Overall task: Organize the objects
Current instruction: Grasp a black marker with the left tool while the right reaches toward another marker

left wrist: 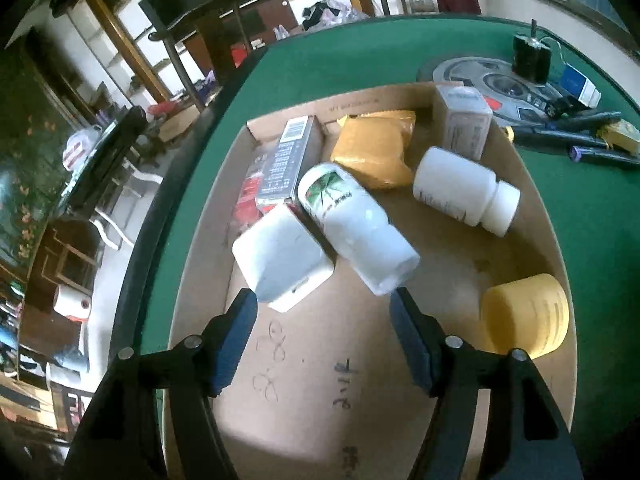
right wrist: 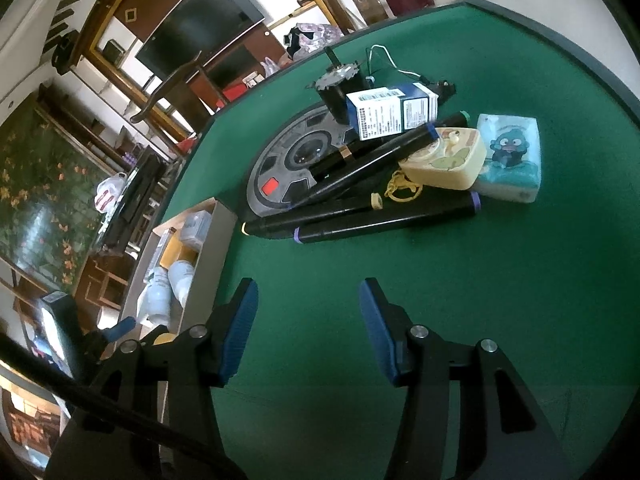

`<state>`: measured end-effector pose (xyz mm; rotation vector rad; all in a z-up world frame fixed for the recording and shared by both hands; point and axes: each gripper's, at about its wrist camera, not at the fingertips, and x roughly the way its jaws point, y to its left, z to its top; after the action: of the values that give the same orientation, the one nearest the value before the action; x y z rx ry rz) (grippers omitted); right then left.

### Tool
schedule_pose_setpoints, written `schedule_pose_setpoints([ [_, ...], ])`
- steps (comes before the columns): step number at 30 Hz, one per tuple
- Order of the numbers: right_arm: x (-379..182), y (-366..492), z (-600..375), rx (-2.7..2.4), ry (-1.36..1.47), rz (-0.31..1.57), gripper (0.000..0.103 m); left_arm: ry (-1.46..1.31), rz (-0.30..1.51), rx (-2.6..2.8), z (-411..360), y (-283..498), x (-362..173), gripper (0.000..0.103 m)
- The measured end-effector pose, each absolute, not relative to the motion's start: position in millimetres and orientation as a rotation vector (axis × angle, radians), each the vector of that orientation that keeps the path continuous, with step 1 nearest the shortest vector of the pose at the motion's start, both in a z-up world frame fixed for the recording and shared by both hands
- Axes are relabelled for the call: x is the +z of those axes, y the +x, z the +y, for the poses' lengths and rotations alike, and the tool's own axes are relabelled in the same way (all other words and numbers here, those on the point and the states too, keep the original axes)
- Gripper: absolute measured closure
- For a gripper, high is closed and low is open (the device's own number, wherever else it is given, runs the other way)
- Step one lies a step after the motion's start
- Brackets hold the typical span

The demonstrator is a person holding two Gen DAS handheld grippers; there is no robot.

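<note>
A cardboard box (left wrist: pixel 552 240) sits on the green table. It holds a white bottle with a leaf label (left wrist: pixel 356 228), a second white bottle (left wrist: pixel 464 192), a white charger block (left wrist: pixel 280 264), a yellow jar (left wrist: pixel 528 316), a yellow pouch (left wrist: pixel 376 148) and small cartons (left wrist: pixel 284 160). My left gripper (left wrist: pixel 324 300) is open and empty, just above the box floor, its fingertips beside the charger and the labelled bottle. My right gripper (right wrist: pixel 308 292) is open and empty over bare green felt. Beyond it lie black markers (right wrist: pixel 384 216), a blue-white carton (right wrist: pixel 392 114), a cream case (right wrist: pixel 444 160) and a tissue pack (right wrist: pixel 512 160).
A grey weight plate (right wrist: pixel 280 168) and a black motor (right wrist: pixel 340 88) sit behind the marker pile. The box (right wrist: pixel 212 248) shows at the left of the right wrist view. The table edge (left wrist: pixel 168 184) runs left of the box, with chairs and shelves beyond.
</note>
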<state>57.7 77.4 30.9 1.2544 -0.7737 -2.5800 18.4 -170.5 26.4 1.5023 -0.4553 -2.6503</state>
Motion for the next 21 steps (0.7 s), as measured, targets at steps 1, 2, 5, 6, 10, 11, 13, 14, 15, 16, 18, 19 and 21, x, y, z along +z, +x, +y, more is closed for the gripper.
schedule_pose_setpoints([
  [1,31,59,79,-2.588,1.254,-0.766,0.052,1.514,-0.433,-2.653,-173,20,26,0.04],
  [2,31,59,80,-2.592,1.254,-0.765,0.052,1.523,-0.408,-2.66,-175,20,27,0.04],
  [5,30,62,91,-2.603,1.254,-0.78,0.052,1.544,-0.345,-2.678,-181,22,27,0.039],
  [6,30,62,96,-2.606,1.256,-0.788,0.052,1.56,-0.314,-2.687,-183,21,28,0.039],
  [10,31,66,122,-2.647,1.249,-0.817,0.052,1.51,-0.04,-2.786,-202,26,51,0.04],
  [11,32,66,131,-2.668,1.245,-0.827,0.052,1.473,0.035,-2.841,-205,30,63,0.04],
  [13,34,65,152,-2.718,1.237,-0.853,0.052,1.406,0.124,-2.947,-203,38,85,0.04],
  [14,35,63,159,-2.738,1.232,-0.864,0.052,1.379,0.143,-3.004,-197,41,95,0.039],
  [15,35,61,167,-2.758,1.227,-0.875,0.052,1.373,0.153,-3.057,-190,40,103,0.037],
  [16,36,58,175,-2.776,1.221,-0.888,0.052,1.389,0.166,-3.098,-179,39,107,0.032],
  [18,37,50,190,-2.808,1.196,-0.911,0.052,1.465,0.209,-3.154,-153,33,108,0.022],
  [19,39,47,194,-2.817,1.188,-0.909,0.052,1.505,0.222,-3.161,-145,27,107,0.022],
  [21,42,37,202,-2.853,1.161,-0.885,0.052,1.605,0.218,-3.16,-119,14,100,0.022],
])
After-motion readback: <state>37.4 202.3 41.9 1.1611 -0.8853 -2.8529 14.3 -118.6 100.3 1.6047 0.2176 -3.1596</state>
